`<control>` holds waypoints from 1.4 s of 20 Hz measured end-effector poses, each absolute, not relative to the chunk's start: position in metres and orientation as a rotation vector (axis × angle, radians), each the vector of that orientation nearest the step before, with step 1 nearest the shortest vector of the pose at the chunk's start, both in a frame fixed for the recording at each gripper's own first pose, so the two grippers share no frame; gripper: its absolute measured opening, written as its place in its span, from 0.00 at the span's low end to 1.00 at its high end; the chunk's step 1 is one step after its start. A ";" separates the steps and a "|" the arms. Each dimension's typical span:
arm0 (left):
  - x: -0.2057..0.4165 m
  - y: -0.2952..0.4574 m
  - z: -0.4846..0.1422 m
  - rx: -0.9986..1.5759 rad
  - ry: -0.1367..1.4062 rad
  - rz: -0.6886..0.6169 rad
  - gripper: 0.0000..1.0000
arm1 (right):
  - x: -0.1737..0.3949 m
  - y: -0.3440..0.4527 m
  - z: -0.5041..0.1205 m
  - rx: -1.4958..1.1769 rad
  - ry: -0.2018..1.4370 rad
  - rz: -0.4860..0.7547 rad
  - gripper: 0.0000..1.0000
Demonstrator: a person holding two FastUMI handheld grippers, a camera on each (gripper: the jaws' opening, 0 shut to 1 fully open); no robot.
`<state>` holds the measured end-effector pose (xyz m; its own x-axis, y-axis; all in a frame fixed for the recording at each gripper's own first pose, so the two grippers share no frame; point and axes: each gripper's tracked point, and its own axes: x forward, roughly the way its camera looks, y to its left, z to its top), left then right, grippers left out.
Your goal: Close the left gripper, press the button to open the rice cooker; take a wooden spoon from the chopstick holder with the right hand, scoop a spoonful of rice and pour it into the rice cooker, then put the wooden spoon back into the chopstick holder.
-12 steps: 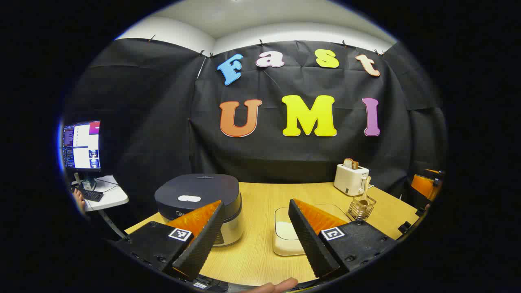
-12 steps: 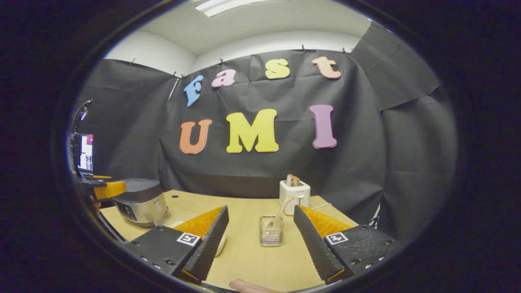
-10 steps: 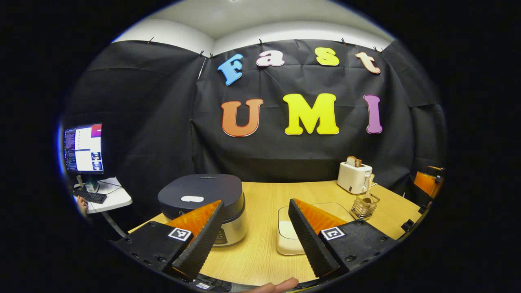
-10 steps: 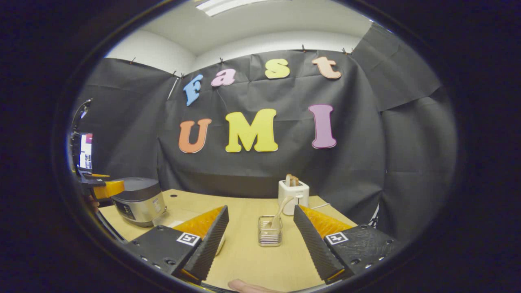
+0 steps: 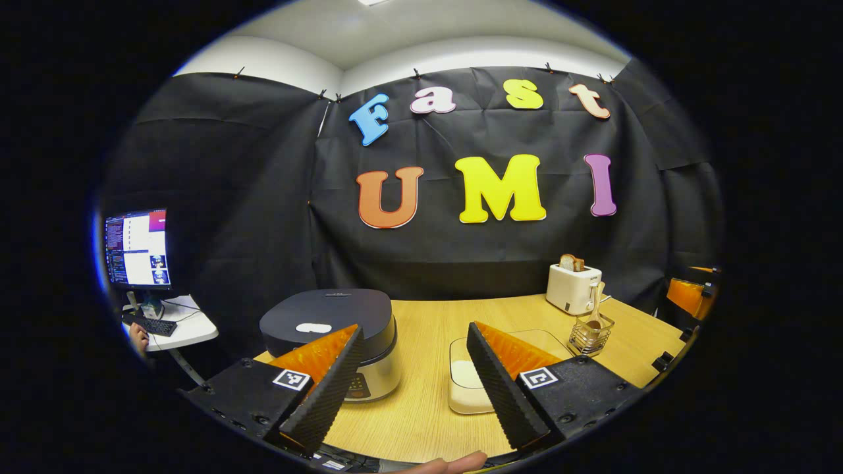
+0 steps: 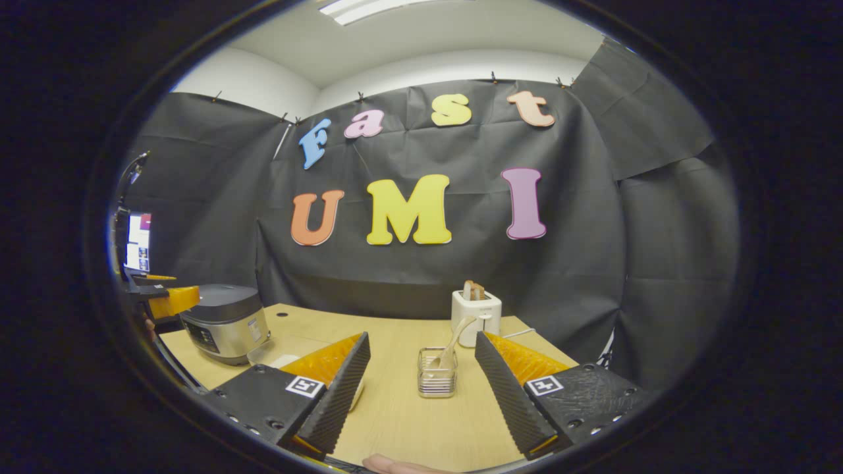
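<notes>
The dark-lidded rice cooker [image 5: 329, 329] stands shut on the wooden table, with a pale button [image 5: 313, 327] on its lid. My left gripper [image 5: 415, 388] is open, its left finger in front of the cooker. A shallow white dish of rice [image 5: 469, 378] lies between its fingers. The wire chopstick holder [image 5: 588, 334] with the wooden spoon [image 5: 594, 306] stands at the right. In the right gripper view, my right gripper [image 6: 421, 388] is open, short of the holder [image 6: 437, 380] and spoon [image 6: 453, 342]. The cooker [image 6: 227, 320] sits far left.
A white toaster [image 5: 573, 288] with toast stands behind the holder, also seen as the toaster [image 6: 477, 315] in the right gripper view. A monitor [image 5: 137, 249] and keyboard sit on a side table at left. A fingertip [image 5: 454, 463] shows at the bottom edge.
The left gripper has drifted slightly; the cooker and dish sit a little lower and more central in its view. The right gripper has barely moved. Both stay open.
</notes>
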<state>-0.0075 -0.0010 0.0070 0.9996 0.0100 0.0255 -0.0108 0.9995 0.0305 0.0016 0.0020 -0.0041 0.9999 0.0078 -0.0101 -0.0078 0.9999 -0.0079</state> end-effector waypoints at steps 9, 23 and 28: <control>-0.007 0.017 0.006 0.005 -0.016 0.062 0.98 | 0.005 -0.008 -0.001 -0.015 0.006 -0.014 0.99; 0.047 0.091 0.033 0.040 0.099 0.147 0.58 | -0.005 -0.032 0.011 0.037 -0.009 -0.048 0.95; 0.076 0.118 0.013 -0.037 0.236 0.163 0.12 | -0.009 -0.038 0.015 0.061 -0.014 -0.049 0.95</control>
<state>0.0755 0.1185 0.0128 0.9590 0.1569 -0.2359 -0.1655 0.9861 -0.0169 -0.0090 -0.0384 0.0151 0.9987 -0.0496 0.0120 0.0488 0.9969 0.0615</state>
